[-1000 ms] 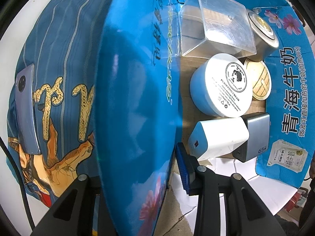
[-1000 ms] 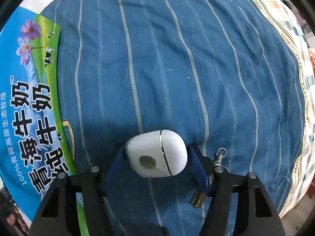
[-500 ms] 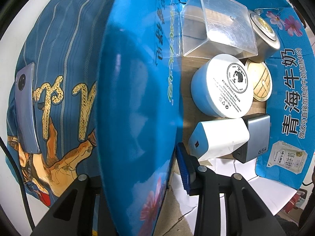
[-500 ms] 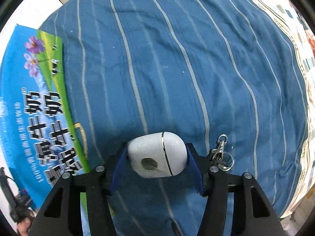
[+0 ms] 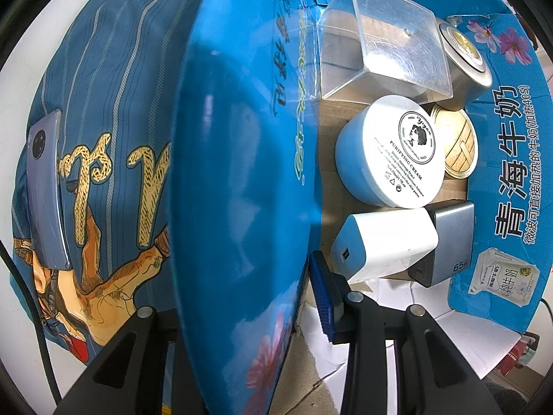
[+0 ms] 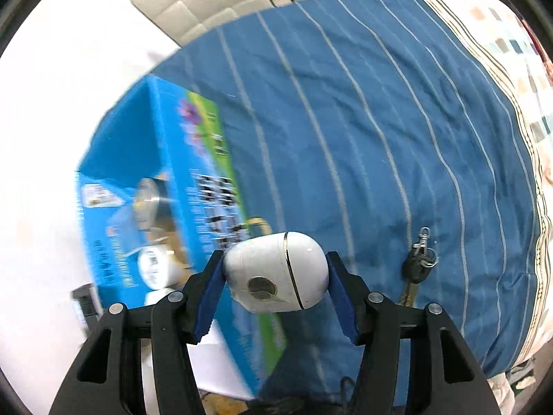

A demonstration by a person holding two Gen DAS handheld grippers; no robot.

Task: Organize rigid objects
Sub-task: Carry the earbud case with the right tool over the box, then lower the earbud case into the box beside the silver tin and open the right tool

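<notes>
Right claw [image 6: 276,276] gripping white case [image 6: 276,271]

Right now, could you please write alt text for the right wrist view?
The right tongs grip a white earbud case above a blue striped bedspread. A blue milk carton box stands open at left; keys lie at right.

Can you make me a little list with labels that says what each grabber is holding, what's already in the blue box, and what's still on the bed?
left gripper: shut on the blue box flap
right gripper: shut on the white earbud case, off the bed
in the blue box: clear plastic box, cream jar, white charger, grey charger, metal tin, bamboo steamer
on the blue bedsheet: keys, phone
</notes>
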